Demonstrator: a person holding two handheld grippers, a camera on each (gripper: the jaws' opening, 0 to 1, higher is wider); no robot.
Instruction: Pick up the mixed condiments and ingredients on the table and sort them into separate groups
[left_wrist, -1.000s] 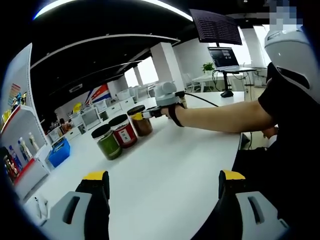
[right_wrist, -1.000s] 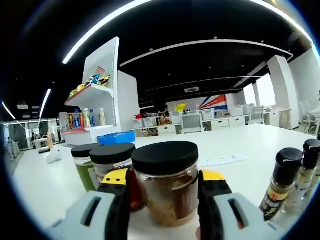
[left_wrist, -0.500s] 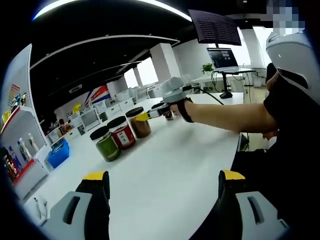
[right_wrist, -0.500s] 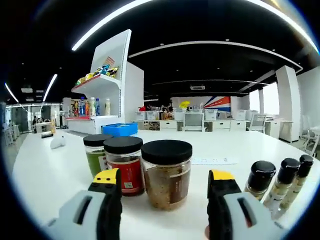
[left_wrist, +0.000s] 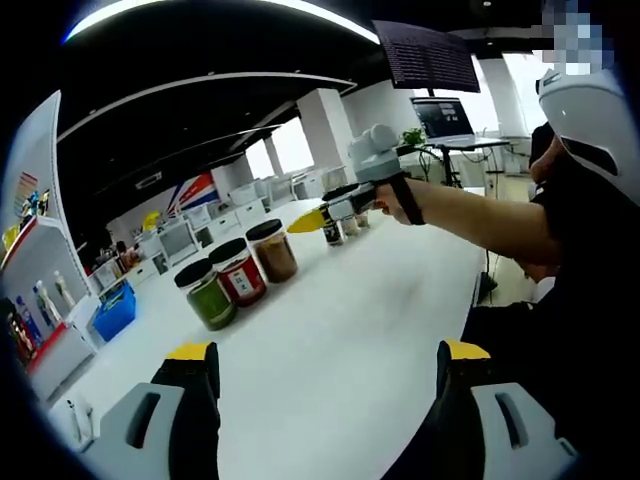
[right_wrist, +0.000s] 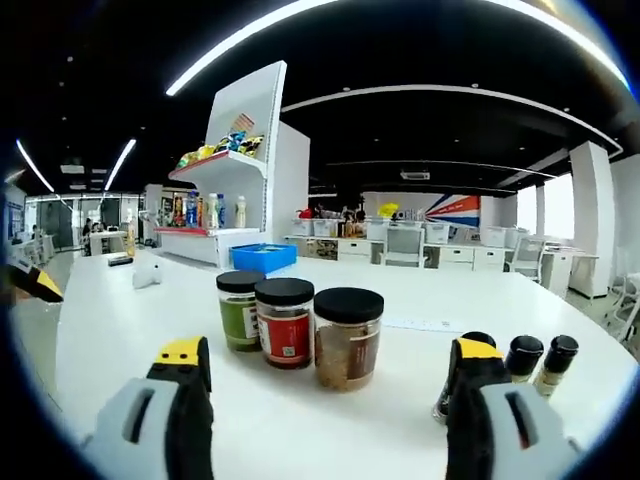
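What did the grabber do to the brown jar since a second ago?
The right gripper let go of the brown jar: its jaws were closed around the jar, then opened and pulled back, away from it. Now it is open and empty, held off the white table. The brown jar, red jar and green jar kept their row. The left gripper stayed open and empty.

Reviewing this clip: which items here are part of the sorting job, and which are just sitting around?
Job items:
green jar
red jar
brown jar
small spice bottles

Just lying about:
blue bin
white object on the table
shelf of bottles
laptop on a far desk
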